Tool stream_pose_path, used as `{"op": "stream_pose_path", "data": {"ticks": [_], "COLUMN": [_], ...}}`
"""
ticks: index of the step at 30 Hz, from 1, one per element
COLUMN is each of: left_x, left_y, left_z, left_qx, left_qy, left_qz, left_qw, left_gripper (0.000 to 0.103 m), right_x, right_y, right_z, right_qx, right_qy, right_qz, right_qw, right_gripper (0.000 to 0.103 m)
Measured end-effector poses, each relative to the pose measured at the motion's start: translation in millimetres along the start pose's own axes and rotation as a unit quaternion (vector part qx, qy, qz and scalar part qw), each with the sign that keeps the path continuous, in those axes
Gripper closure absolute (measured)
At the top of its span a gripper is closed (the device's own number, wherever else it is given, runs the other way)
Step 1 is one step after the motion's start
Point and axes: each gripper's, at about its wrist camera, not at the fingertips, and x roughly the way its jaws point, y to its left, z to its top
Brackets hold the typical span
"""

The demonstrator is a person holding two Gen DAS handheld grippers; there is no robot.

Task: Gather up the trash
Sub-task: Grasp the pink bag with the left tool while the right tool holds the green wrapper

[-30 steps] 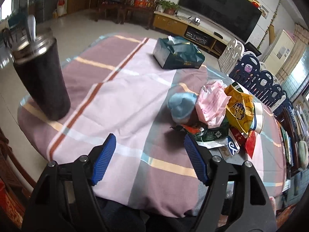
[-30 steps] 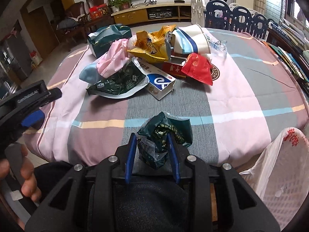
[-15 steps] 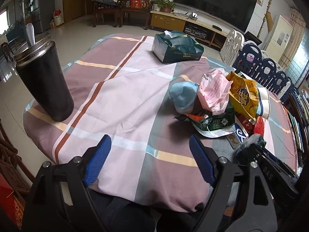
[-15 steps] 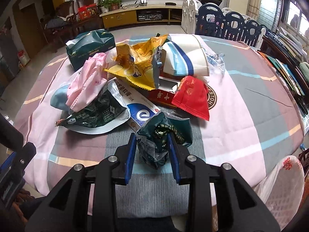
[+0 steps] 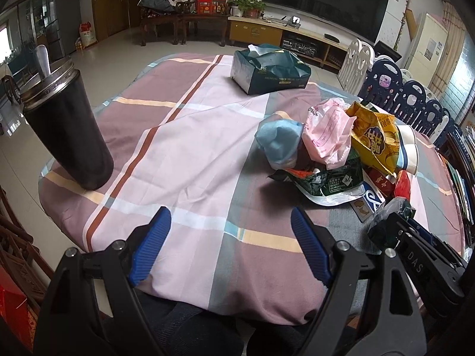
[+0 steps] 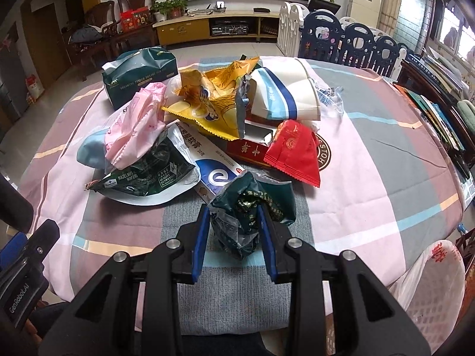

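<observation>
A heap of trash lies on the checked tablecloth (image 6: 371, 154): a pink bag (image 6: 136, 127), a yellow snack bag (image 6: 213, 101), a green wafer wrapper (image 6: 148, 175), a red packet (image 6: 294, 151), a toothpaste box (image 6: 213, 172) and paper cups (image 6: 285, 95). My right gripper (image 6: 233, 207) is shut on a crumpled dark green wrapper (image 6: 252, 195), held just in front of the heap. My left gripper (image 5: 231, 212) stands open over the cloth, left of the heap (image 5: 332, 148), with nothing between its blue pads. The right gripper (image 5: 394, 222) shows at the right edge there.
A black tumbler (image 5: 65, 130) with a spoon in it stands near the table's left edge. A dark green tissue pack (image 5: 270, 74) sits at the far side. A white plastic bag (image 6: 430, 281) hangs off the near right edge. Chairs and a child fence (image 6: 350, 38) ring the table.
My right gripper has carried the green wrapper from the table's near edge up to the heap, coming into the left wrist view. The left jaws have spread a little wider.
</observation>
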Motion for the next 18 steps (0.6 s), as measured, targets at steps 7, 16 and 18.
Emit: {"op": "stream_pose_path", "data": {"ticks": [7, 16, 18], "left_x": [8.3, 37.6, 51.4], "left_y": [-7.0, -40.5, -68.7], "left_z": [6.8, 77.5, 84.5], "left_qx": [0.009, 0.032, 0.086], "left_qy": [0.008, -0.013, -0.008], "left_qz": [-0.01, -0.111, -0.123], "left_qw": [0.9999, 0.9933, 0.9887], "left_gripper": [0.02, 0.025, 0.024], "right_x": [-2.4, -2.0, -0.9], "right_y": [-2.3, -9.3, -9.0], "right_z": [-6.2, -10.4, -10.8], "right_qx": [0.011, 0.026, 0.024], "right_qy": [-0.007, -0.003, -0.001], "right_qz": [-0.017, -0.025, -0.026], "right_qw": [1.0, 0.999, 0.999], "right_gripper": [0.07, 0.07, 0.07]}}
